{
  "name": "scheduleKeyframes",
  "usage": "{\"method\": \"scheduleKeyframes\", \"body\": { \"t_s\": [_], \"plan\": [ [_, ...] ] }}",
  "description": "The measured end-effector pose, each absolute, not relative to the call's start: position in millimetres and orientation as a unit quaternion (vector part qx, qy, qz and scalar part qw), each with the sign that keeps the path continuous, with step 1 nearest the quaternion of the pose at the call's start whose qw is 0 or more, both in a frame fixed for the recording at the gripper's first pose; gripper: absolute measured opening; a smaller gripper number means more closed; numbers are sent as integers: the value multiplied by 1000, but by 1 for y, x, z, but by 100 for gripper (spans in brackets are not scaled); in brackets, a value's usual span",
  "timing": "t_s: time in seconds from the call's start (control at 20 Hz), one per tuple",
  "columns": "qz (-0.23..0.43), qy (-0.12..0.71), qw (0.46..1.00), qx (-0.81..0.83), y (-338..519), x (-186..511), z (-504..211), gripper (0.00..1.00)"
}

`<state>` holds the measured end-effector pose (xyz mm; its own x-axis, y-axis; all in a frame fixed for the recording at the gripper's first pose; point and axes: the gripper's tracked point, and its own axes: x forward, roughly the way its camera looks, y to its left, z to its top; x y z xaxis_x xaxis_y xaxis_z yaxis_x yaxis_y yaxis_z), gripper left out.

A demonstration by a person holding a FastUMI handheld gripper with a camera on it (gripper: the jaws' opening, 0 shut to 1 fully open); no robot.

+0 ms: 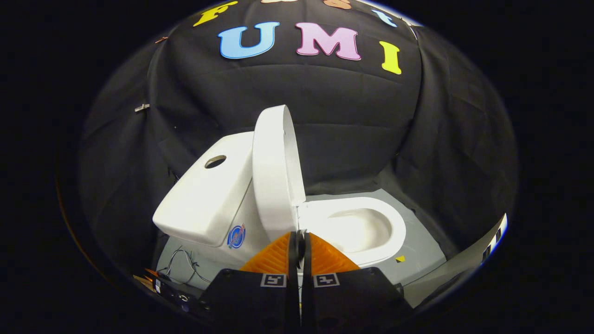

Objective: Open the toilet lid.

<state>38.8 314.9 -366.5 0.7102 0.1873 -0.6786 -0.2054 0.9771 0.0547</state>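
While the claw (300, 243) is sitting low in the centre of the frame with its two fingers drawn almost together and nothing pinched between them, we are looking at a small white glossy plastic toilet (357, 229) standing on a grey floor panel (424, 250) in the middle of the picture. Its white oval hinged lid (274, 171) is already standing upright, just above and beyond the fingertips, leaning back toward the white boxy cistern (209, 195) at centre left, and the bowl to the right is lying open. We are judging the task to be essentially done.

We are reading the lid as a thin, rigid moulded shell: light, stiff, smooth and fairly slippery, swinging freely on the hinge at its base. We are expecting it to drop back if nudged forward, so any contact should be gentle. The best place to take it is the free rim, farthest from the hinge, where a little force turns it easily; a pinch across the thin edge or a push from beneath would both serve. Near the hinge we would be working against poor leverage.

At lower left, some loose thin wires (183, 266) are lying beside the toilet's base.
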Motion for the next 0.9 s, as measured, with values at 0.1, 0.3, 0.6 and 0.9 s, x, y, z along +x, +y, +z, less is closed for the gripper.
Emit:
{"method": "scheduleKeyframes", "body": {
  "t_s": [0.1, 0.3, 0.6, 0.9],
  "plan": [
    [115, 363, 924, -23, 325, 36, -368, 7],
    [126, 356, 925, -43, 340, 31, -368, 7],
    [122, 349, 927, -64, 350, 27, -370, 7],
    [126, 339, 929, -78, 353, 21, -374, 13]
  ]
}}
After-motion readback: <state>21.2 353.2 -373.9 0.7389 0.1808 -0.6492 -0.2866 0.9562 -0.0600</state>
